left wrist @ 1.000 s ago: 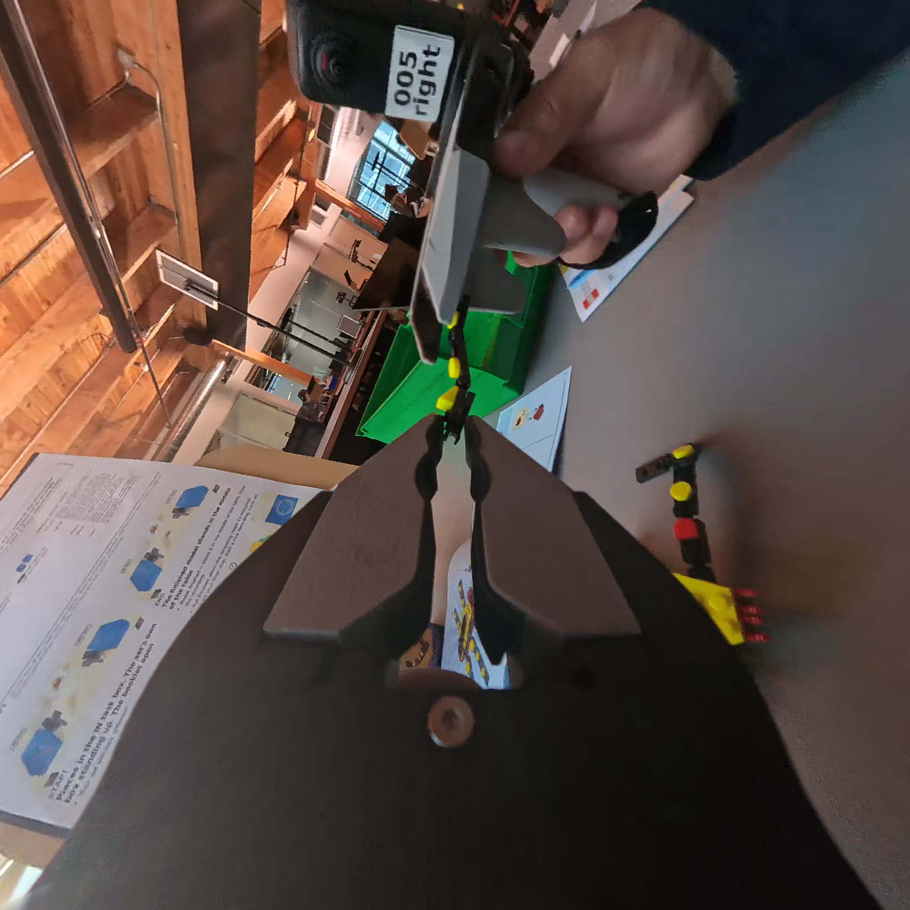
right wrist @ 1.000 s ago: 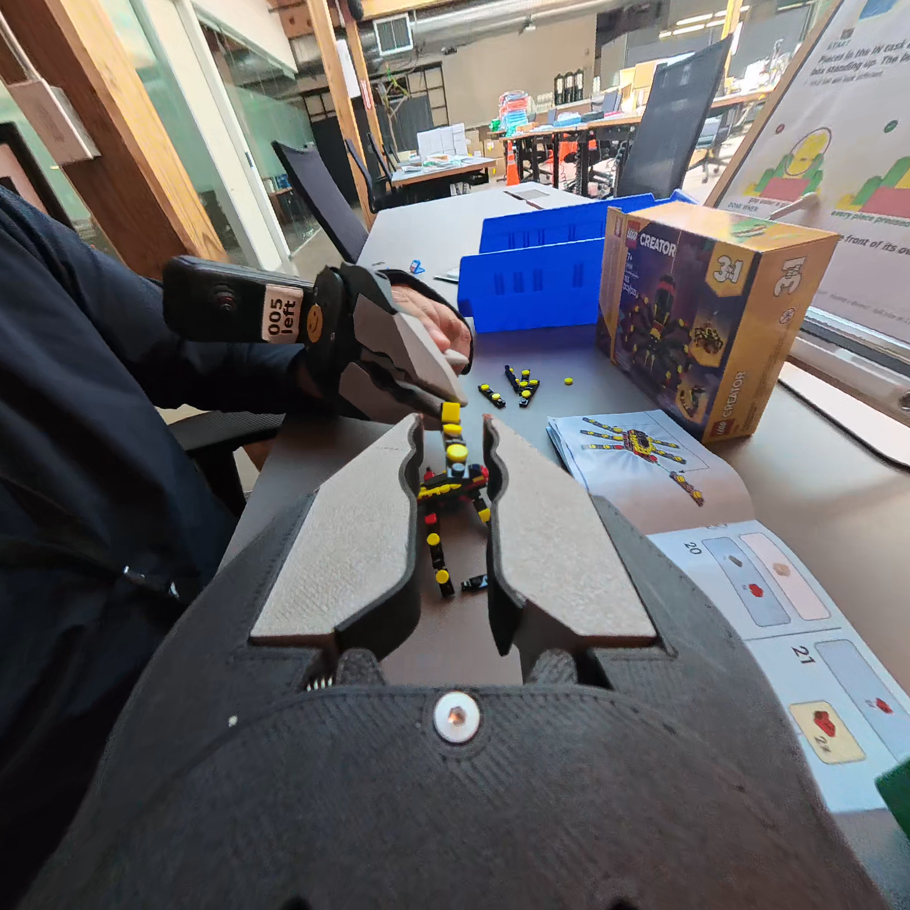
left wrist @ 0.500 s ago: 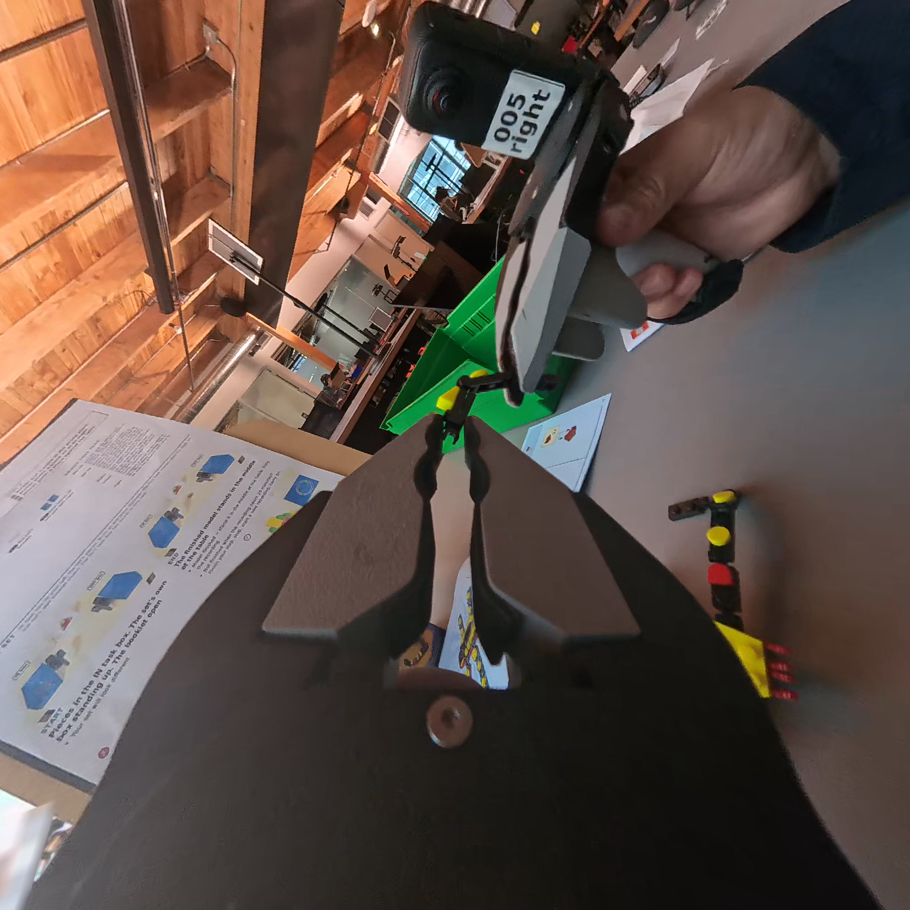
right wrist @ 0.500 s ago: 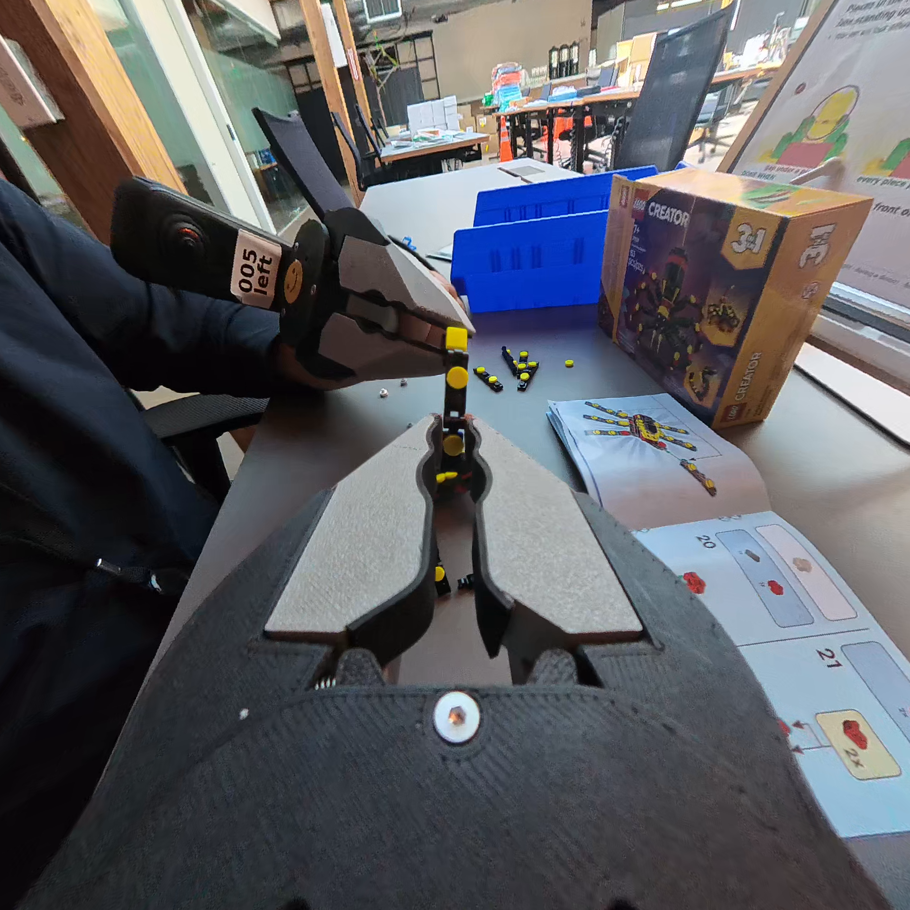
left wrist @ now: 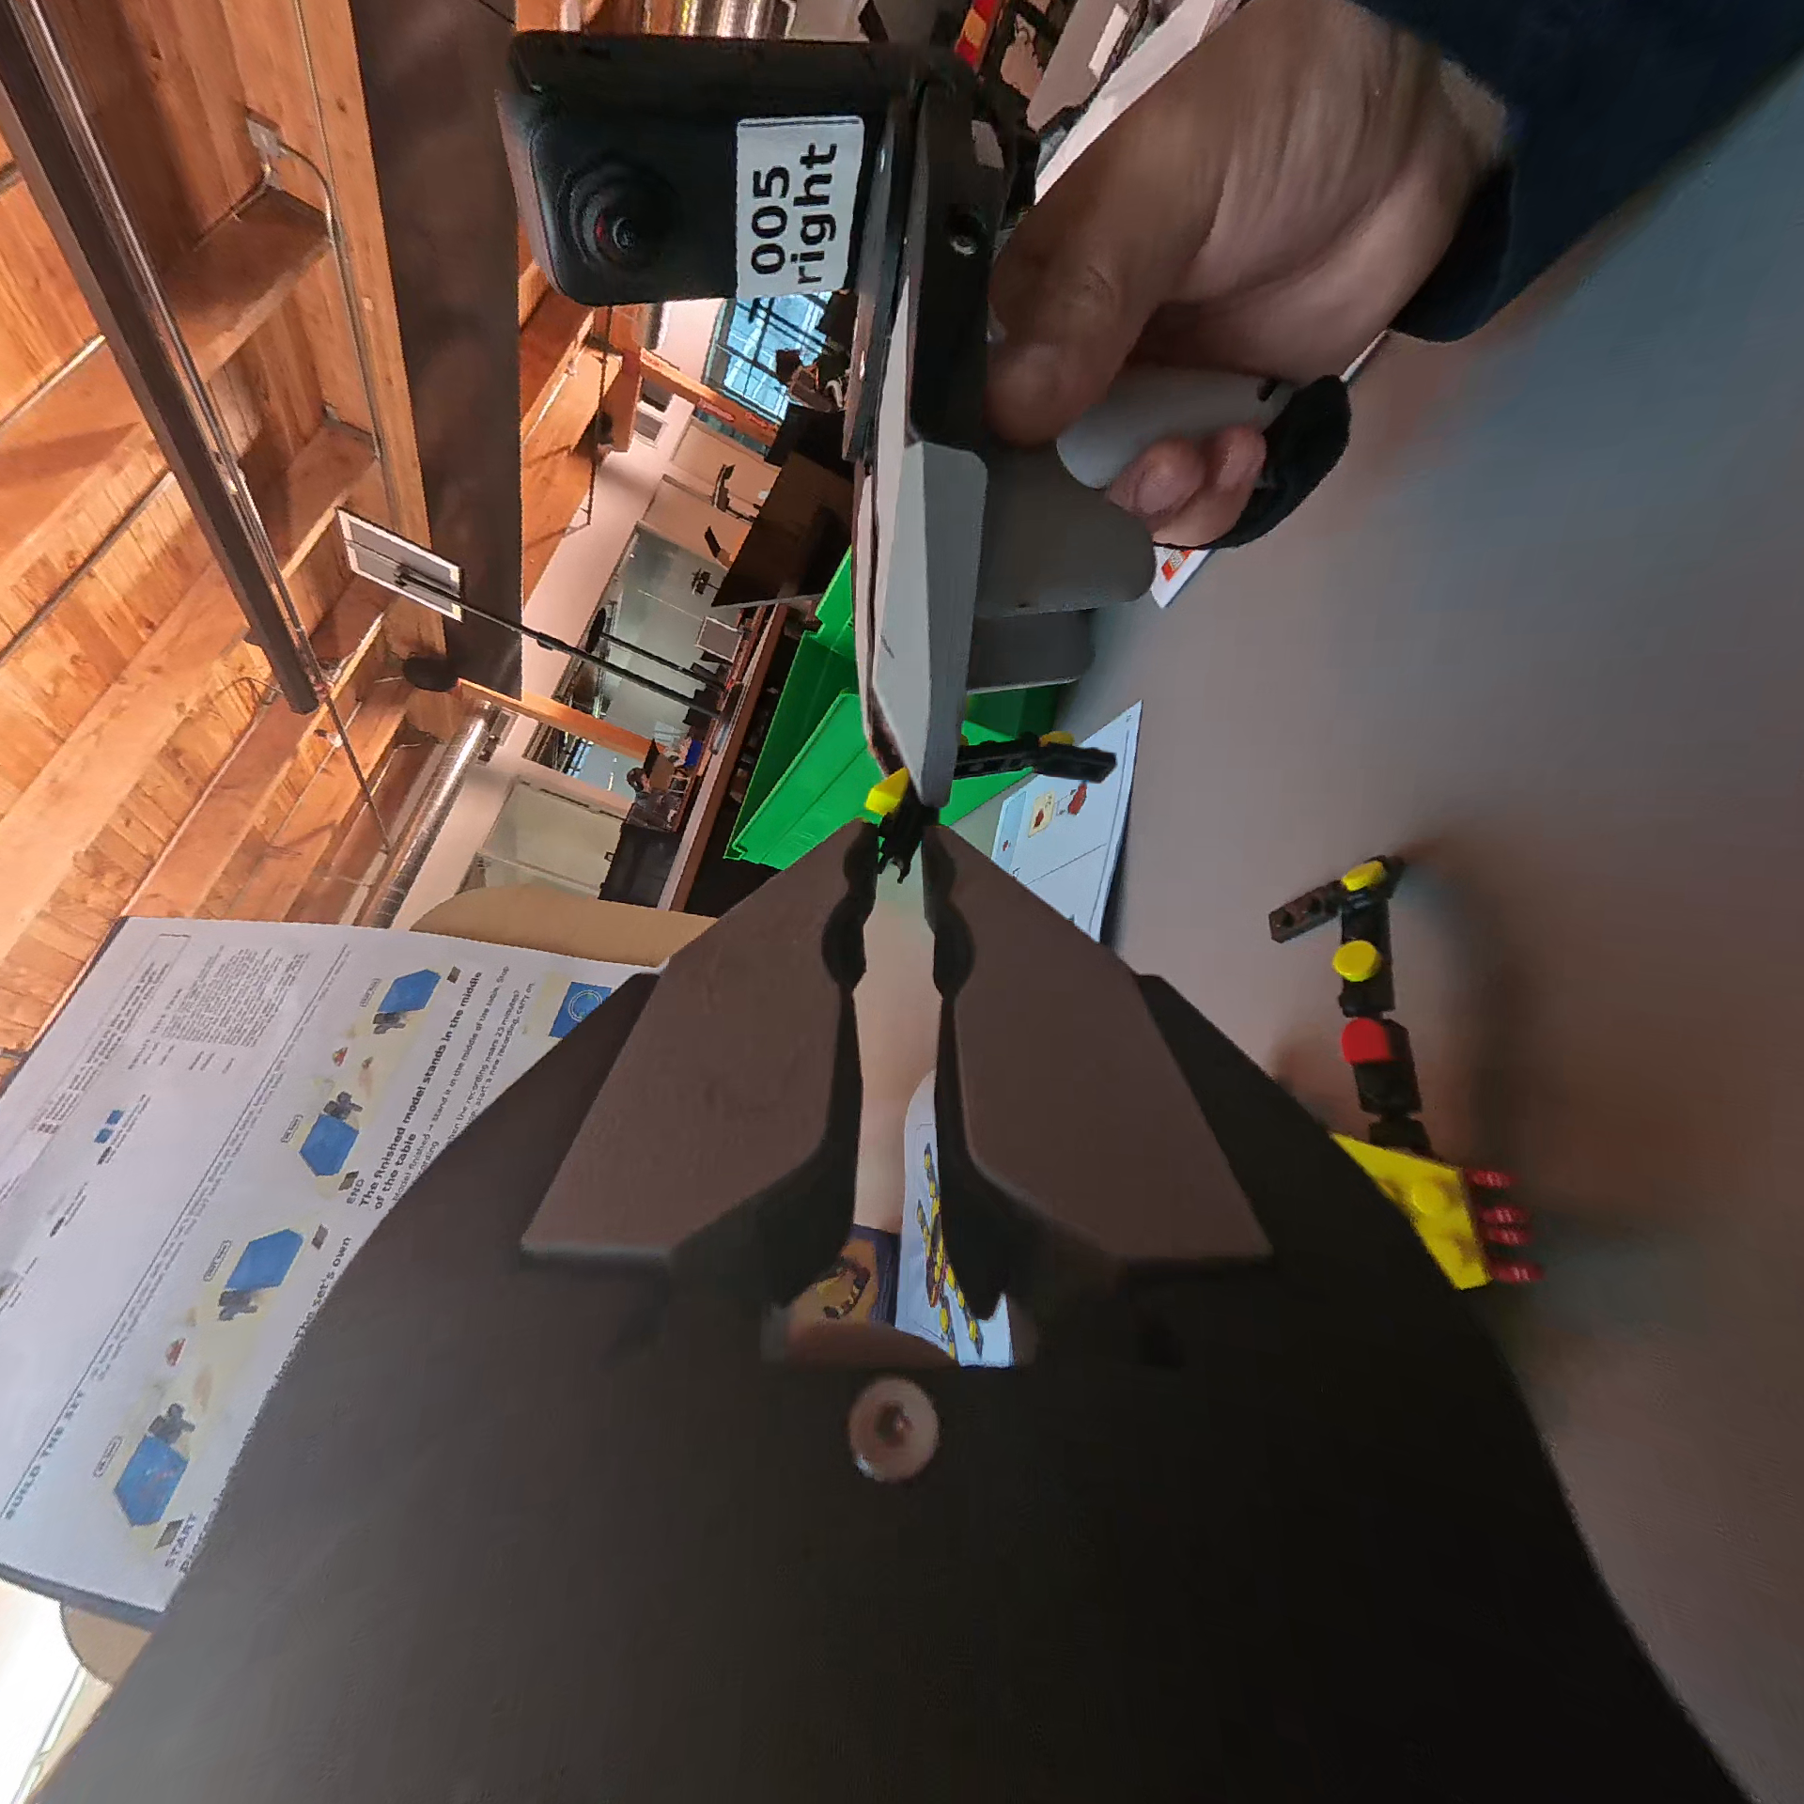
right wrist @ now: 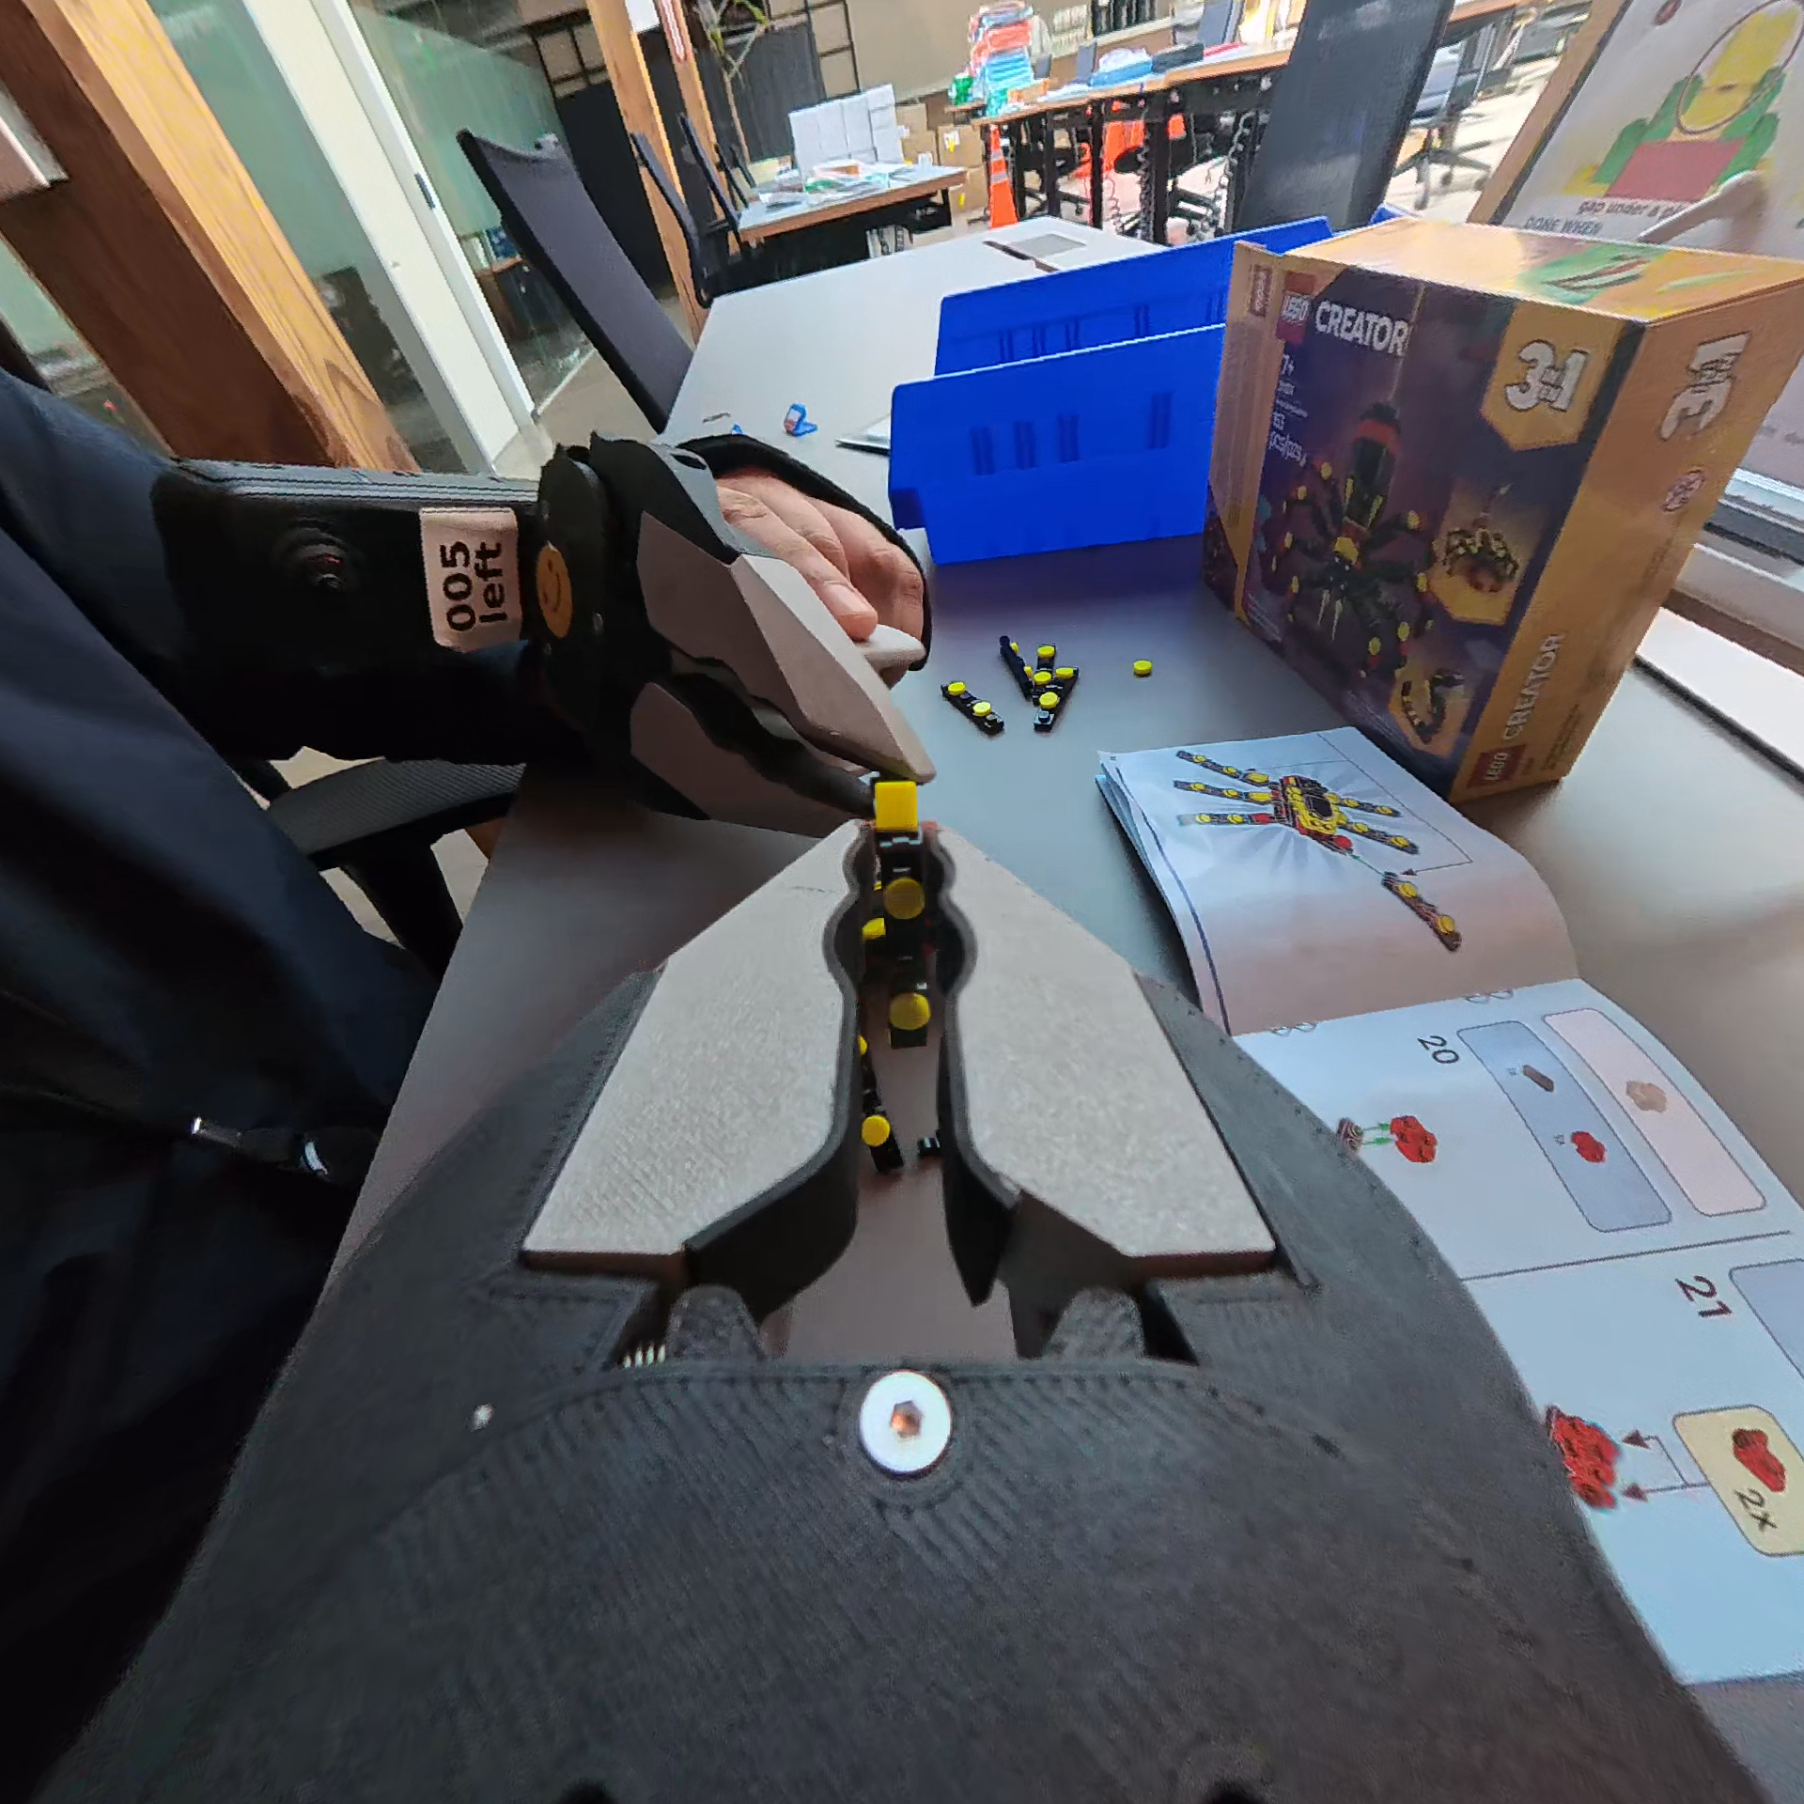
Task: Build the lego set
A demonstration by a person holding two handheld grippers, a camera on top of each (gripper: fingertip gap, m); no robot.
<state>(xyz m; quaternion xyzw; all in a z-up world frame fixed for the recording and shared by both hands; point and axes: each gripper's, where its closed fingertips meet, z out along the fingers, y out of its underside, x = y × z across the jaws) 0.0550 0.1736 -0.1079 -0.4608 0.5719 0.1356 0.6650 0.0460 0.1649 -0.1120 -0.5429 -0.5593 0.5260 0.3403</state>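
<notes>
A black lego leg with yellow studs [right wrist: 903,898] is held in the air between both grippers. My right gripper [right wrist: 900,840] is shut on its black middle part. My left gripper [left wrist: 898,854] is shut on the leg's end by the yellow tip [right wrist: 895,802]; it reaches in from the left in the right wrist view [right wrist: 883,781]. In the left wrist view the right gripper [left wrist: 913,781] comes down from above, and the leg [left wrist: 1035,757] sticks out to its right. A partly built model, a yellow block with red studs [left wrist: 1435,1220] and one leg [left wrist: 1367,986], lies on the grey table [left wrist: 1464,683].
Several loose black and yellow leg pieces [right wrist: 1035,683] lie ahead on the table. An open instruction booklet [right wrist: 1318,879] lies right, with the set's box [right wrist: 1464,508] and blue bins [right wrist: 1054,459] behind. A green bin [left wrist: 810,761] and a printed sheet [left wrist: 244,1171] show in the left wrist view. Only a small space, under 4 cm, lies between the two pairs of fingers.
My right gripper was open around pieces on the table a second ago; it has shut on the leg. It now sits closer to the left gripper's tips. The left gripper stayed shut.
</notes>
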